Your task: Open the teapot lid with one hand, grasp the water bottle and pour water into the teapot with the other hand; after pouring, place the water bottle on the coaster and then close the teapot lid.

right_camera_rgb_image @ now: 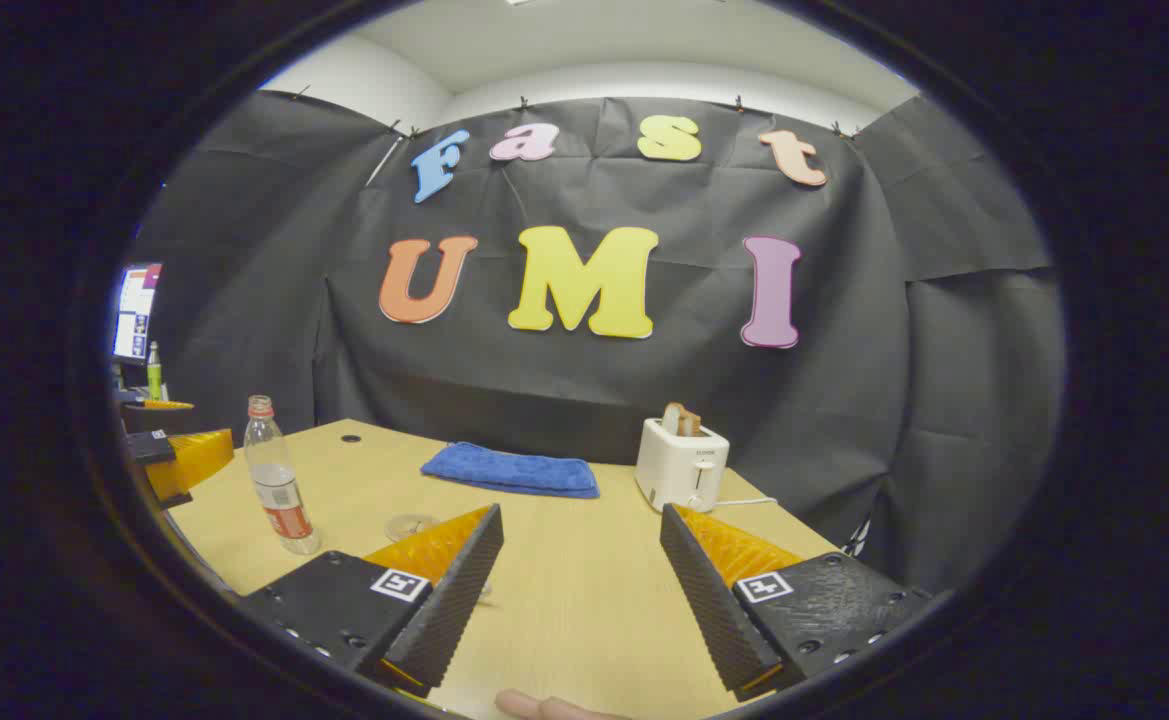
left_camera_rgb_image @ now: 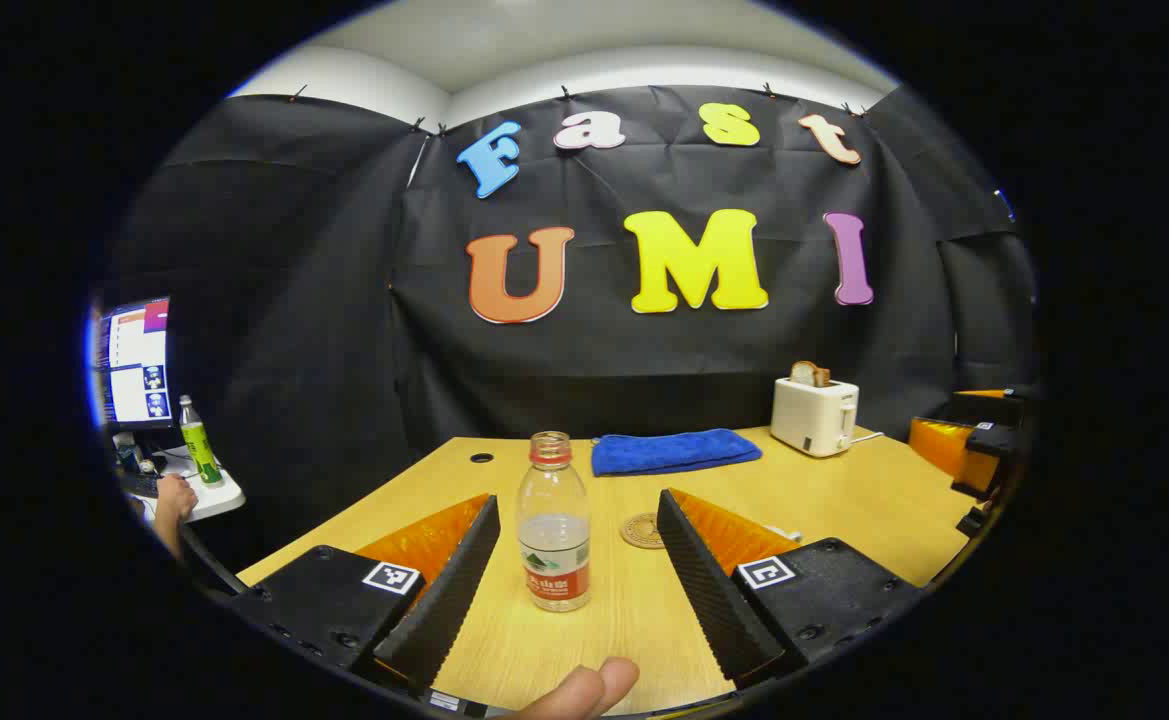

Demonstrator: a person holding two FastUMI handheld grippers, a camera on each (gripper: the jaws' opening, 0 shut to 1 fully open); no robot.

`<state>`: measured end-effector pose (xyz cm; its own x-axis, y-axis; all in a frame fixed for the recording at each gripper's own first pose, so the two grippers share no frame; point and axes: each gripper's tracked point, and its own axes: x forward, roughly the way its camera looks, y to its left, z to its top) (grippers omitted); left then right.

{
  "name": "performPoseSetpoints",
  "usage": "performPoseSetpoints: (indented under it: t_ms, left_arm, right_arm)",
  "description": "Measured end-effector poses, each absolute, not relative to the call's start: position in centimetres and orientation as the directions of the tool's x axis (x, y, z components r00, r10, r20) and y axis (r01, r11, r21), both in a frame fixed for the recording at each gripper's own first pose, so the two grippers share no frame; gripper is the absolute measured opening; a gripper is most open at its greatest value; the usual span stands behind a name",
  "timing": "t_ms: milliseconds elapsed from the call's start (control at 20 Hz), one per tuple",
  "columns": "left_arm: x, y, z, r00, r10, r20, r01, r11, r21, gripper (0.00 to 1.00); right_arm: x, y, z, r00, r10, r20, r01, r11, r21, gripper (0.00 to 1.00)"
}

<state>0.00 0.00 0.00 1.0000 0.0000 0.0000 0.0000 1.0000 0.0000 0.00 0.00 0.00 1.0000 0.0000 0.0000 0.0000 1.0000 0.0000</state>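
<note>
On the table (left_camera_rgb_image: pixel 844 500), largest first: a towel (left_camera_rgb_image: pixel 674 450) lies flat at the back, a toaster (left_camera_rgb_image: pixel 814 415) stands to its right, and the bottle (left_camera_rgb_image: pixel 554 525) stands nearer you with the coaster (left_camera_rgb_image: pixel 642 531) just behind it to the right.

Your left gripper (left_camera_rgb_image: pixel 579 570) is spread wide, holding nothing. The bottle stands dead ahead between its fingers, touching neither; the gap is much wider than the bottle. Its long axis runs straight up, open mouth at the top, no cap on. It is about half full, so it will likely slosh if tipped fast.

Your right gripper (right_camera_rgb_image: pixel 579 575) is also spread and empty, over bare table. From it the bottle (right_camera_rgb_image: pixel 279 480) stands well off to the left, with the left gripper (right_camera_rgb_image: pixel 179 460) at the far left edge beyond it.

Judgement: the left hand is the nearer one for the bottle; a straight advance and a squeeze on the body should do. No teapot in these frames, so I cannot tell where the lid lies from either hand.
</note>
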Motion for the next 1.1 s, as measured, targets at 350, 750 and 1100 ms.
performPoseSetpoints:
  t_ms: [350,750,1100]
  left_arm:
    - [0.5,0.7,-0.8,1.0,0.018,-0.023,-0.018,1.0,0.001,0.99]
    - [0.7,0.5,-1.3,1.0,0.006,-0.027,-0.006,1.0,0.023,0.99]
    - [1.5,0.3,-2.7,0.998,0.001,-0.066,0.002,0.999,0.043,0.99]
  right_arm:
    - [0.4,-0.2,-0.4,1.0,-0.012,-0.008,0.011,1.0,-0.009,0.97]
    - [1.1,1.5,-1.0,1.0,0.014,0.0,-0.014,1.0,-0.014,0.97]
    - [4.7,5.0,-4.0,0.998,0.06,-0.018,-0.059,0.998,0.022,0.96]
